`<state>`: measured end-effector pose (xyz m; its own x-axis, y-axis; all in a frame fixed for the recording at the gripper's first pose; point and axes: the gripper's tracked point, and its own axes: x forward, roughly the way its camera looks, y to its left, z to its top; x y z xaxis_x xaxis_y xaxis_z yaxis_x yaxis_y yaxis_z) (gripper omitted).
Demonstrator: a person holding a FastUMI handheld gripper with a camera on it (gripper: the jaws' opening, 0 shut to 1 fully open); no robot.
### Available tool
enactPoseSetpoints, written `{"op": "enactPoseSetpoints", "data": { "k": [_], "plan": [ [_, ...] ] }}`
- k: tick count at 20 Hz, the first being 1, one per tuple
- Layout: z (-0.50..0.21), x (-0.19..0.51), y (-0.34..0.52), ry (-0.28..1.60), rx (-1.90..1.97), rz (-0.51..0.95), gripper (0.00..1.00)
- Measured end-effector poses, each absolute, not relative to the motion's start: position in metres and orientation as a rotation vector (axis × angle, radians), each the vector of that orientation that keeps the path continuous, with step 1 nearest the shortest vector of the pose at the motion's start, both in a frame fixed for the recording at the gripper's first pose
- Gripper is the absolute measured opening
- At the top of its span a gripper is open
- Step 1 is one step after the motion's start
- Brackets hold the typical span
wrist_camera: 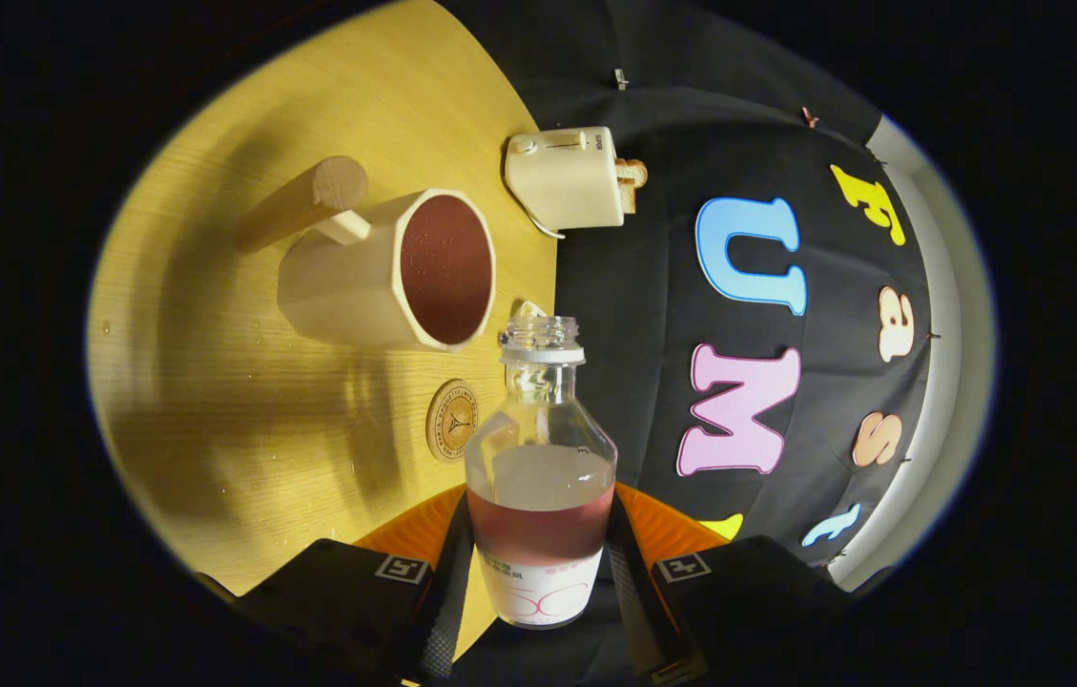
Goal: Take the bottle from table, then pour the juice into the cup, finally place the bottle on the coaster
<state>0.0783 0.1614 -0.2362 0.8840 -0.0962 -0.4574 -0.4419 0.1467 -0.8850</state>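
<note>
bottle (539,477) clamped between both tongs (538,582) fingers, cup (395,272) beyond

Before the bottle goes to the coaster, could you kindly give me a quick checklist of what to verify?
1. Grip: the gripper fingers press both sides of the bottle: ok.
2. Pouring done: the cup holds red juice: ok.
3. Bottle emptied: some juice remains inside: not ok.
4. Coaster bare, on the table beside the bottle: ok.
5. Cap on: neck open: not ok.
6. Spills: small droplets near the cup: cannot tell.
</note>
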Motion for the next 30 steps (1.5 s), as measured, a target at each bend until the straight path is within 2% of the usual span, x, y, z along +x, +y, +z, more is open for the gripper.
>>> {"op": "enactPoseSetpoints", "data": {
  "k": [30],
  "plan": [
    [-0.236,0.09,0.156,0.429,-1.629,0.324,0.71]
  ]
}}
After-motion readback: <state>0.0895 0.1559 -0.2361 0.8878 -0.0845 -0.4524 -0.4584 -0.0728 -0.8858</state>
